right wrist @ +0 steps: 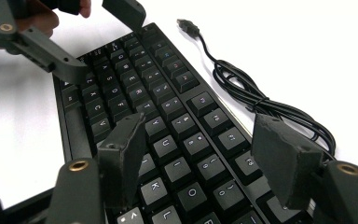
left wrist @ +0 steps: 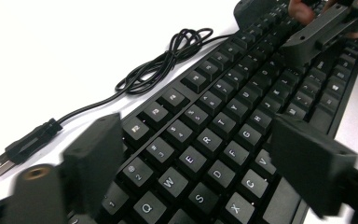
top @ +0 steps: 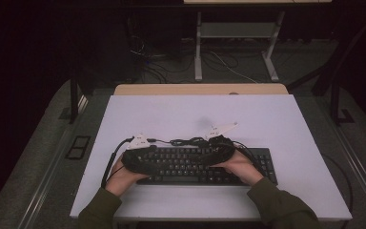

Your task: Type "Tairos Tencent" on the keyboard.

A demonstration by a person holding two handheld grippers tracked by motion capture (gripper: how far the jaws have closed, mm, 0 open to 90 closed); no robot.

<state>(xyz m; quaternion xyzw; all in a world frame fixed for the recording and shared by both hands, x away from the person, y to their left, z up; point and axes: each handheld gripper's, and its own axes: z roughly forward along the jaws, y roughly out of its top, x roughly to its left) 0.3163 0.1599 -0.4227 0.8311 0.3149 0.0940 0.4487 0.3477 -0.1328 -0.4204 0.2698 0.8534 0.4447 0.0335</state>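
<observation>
A black keyboard [top: 205,167] lies on the white table [top: 195,109] near its front edge. Its cable [top: 181,141] is coiled just behind it and ends in a USB plug [left wrist: 0,164]. My left gripper [top: 140,160] hovers over the keyboard's left end. It is open, and its jaws straddle the key rows [left wrist: 200,163] from the number row to the bottom row. At the right part of the main keys my right gripper [top: 219,152] stands open, spread over the keys [right wrist: 203,158]. Neither holds anything. Each gripper view shows the other gripper farther along the keyboard [left wrist: 317,32] [right wrist: 51,51].
The coiled cable [right wrist: 256,98] lies on the table beside the keyboard's far edge, its USB plug [right wrist: 186,24] loose. Beyond the table stand a wooden desk edge [top: 200,89], a metal frame [top: 233,43] and floor cables in the dark.
</observation>
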